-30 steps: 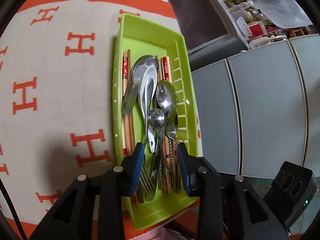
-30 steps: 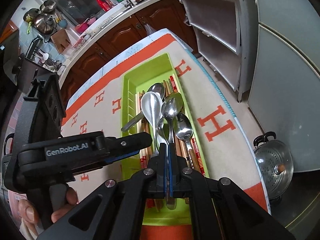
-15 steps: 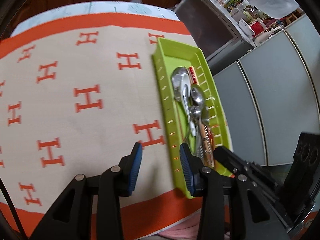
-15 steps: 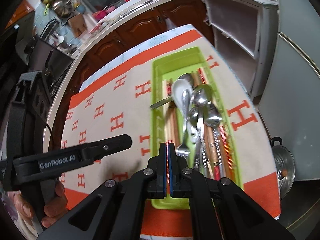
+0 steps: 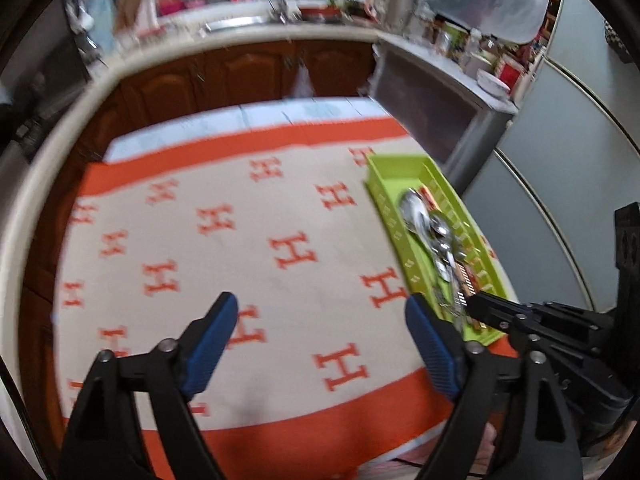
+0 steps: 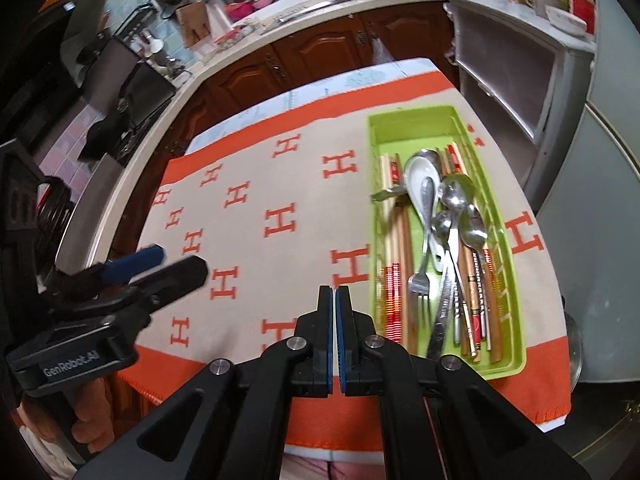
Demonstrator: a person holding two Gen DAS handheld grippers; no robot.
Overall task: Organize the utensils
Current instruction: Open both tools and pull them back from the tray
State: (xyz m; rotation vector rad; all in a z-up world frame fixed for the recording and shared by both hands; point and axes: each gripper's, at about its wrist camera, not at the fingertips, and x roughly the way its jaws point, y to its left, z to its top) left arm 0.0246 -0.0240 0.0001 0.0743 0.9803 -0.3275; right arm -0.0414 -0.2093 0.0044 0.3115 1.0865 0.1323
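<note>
A lime green utensil tray (image 6: 412, 118) lies at the right edge of the orange-and-beige H-patterned cloth (image 6: 280, 184). It holds several metal spoons (image 6: 456, 196), a white ceramic spoon (image 6: 420, 176), a fork (image 6: 418, 284) and several chopsticks (image 6: 394, 240), all mixed together. The tray also shows in the left wrist view (image 5: 394, 164). My left gripper (image 5: 320, 340) is open and empty over the cloth, left of the tray. My right gripper (image 6: 334, 300) is shut and empty, just left of the tray's near end.
The table stands in a kitchen. A counter with a sink (image 5: 236, 22) and brown cabinets (image 6: 320, 60) lie beyond it. A grey cabinet (image 5: 560, 152) stands to the right. A steel pot (image 6: 574, 356) sits on the floor by the table's right corner.
Both grippers have pulled back and swung left, away from the tray. My left gripper has opened wider. The utensils in the tray have not moved.
</note>
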